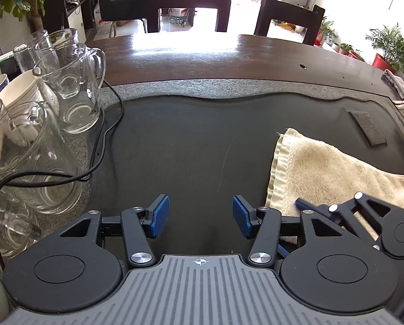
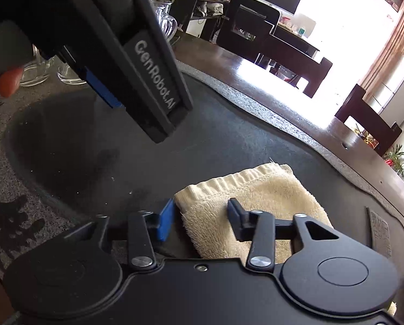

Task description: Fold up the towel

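While the right gripper (image 2: 200,220) straddles the folded towel (image 2: 258,203) corner, pads not visibly pinching, both layers should be caught; the left gripper (image 1: 201,216) is held spread, empty.

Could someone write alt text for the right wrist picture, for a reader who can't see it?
A hand-held right gripper with blue pads straddles the near corner of a folded cream towel lying on a dark mat. The left gripper looms at upper left, above the mat. Behind are dark chairs and bright windows.
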`<act>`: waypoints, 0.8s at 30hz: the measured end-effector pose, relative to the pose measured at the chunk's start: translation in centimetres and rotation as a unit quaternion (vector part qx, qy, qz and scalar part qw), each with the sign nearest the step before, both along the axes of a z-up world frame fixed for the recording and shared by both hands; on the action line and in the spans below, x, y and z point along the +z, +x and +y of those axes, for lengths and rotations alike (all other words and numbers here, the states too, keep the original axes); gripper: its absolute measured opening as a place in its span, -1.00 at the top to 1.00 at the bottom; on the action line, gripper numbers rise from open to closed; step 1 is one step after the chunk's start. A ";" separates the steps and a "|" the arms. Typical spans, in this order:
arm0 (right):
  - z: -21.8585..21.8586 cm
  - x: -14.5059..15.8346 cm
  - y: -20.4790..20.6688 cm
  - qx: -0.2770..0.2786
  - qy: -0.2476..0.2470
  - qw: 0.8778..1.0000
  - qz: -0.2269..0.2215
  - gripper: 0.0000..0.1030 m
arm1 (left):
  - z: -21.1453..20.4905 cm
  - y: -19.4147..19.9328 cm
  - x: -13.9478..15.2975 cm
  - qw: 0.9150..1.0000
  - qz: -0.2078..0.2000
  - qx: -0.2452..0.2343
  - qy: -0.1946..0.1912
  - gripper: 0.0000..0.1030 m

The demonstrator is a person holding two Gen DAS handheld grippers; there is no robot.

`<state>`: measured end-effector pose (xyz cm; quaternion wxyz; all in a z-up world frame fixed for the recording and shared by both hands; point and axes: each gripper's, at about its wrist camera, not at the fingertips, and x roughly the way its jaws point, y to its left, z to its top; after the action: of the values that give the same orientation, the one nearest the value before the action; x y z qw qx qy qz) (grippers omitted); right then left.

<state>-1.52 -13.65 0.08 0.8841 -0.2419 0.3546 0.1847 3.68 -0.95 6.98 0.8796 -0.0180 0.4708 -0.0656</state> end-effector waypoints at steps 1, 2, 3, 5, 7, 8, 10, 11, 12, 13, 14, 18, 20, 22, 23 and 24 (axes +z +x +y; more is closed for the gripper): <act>0.0 -0.1 0.1 0.000 0.000 1.000 0.001 0.37 | -0.1 0.1 0.0 1.000 0.000 -0.002 0.000 -0.03; 0.0 -0.1 0.1 0.000 0.001 1.000 0.002 0.52 | -0.2 0.1 0.0 1.000 -0.001 -0.003 0.001 -0.03; 0.0 -0.1 0.1 -0.002 0.004 1.000 -0.001 0.62 | -0.3 0.2 0.1 1.000 0.000 -0.005 0.000 -0.03; -0.4 0.2 0.0 -0.011 0.017 1.000 -0.006 0.72 | -0.6 0.6 0.1 1.000 0.005 -0.013 -0.008 -0.03; -1.2 0.9 -0.2 -0.029 0.045 0.998 -0.012 0.75 | -1.0 1.1 0.1 0.999 0.012 -0.022 -0.023 -0.03; -1.6 1.2 -0.3 -0.038 0.059 0.997 -0.014 0.77 | -1.2 1.3 0.1 0.999 0.015 -0.025 -0.027 -0.03; -2.7 1.8 -0.4 -0.057 0.088 0.994 -0.013 0.77 | -1.7 1.8 0.1 0.998 0.020 -0.031 -0.041 -0.03; -3.1 2.1 -0.5 -0.064 0.099 0.993 -0.012 0.77 | -2.0 2.2 0.1 0.998 0.027 -0.033 -0.055 -0.03; -3.2 2.2 -0.6 -0.065 0.102 0.993 -0.013 0.77 | -2.2 2.6 0.1 0.997 0.033 -0.034 -0.069 -0.03; -3.4 2.3 -0.7 -0.065 0.105 0.992 -0.013 0.77 | -2.4 2.9 0.0 0.996 0.037 -0.036 -0.078 -0.03; -3.6 2.4 -0.8 -0.066 0.108 0.992 -0.014 0.77 | -2.6 3.2 0.0 0.995 0.041 -0.037 -0.084 -0.03; -4.0 2.8 -1.1 -0.066 0.117 0.991 -0.016 0.77 | -4.1 4.7 -0.1 0.995 0.049 -0.041 -0.072 -0.04; -4.1 3.0 -1.3 -0.065 0.120 0.991 -0.017 0.77 | -4.3 5.3 -0.3 0.994 0.059 -0.041 -0.078 -0.04; -4.2 3.2 -1.6 -0.063 0.122 0.990 -0.021 0.77 | -4.4 5.9 -0.8 0.992 0.076 -0.039 -0.095 -0.04; -4.3 3.4 -1.7 -0.063 0.124 0.990 -0.022 0.77 | -4.4 6.1 -1.0 0.991 0.083 -0.038 -0.099 -0.04; -4.4 3.5 -1.9 -0.063 0.125 0.990 -0.024 0.77 | -4.4 6.3 -1.2 0.990 0.088 -0.036 -0.101 -0.04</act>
<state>-3.37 -18.01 3.58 0.9254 -0.1107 0.3223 0.1659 9.98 -5.39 5.74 0.8253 -0.0958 0.5379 -0.1426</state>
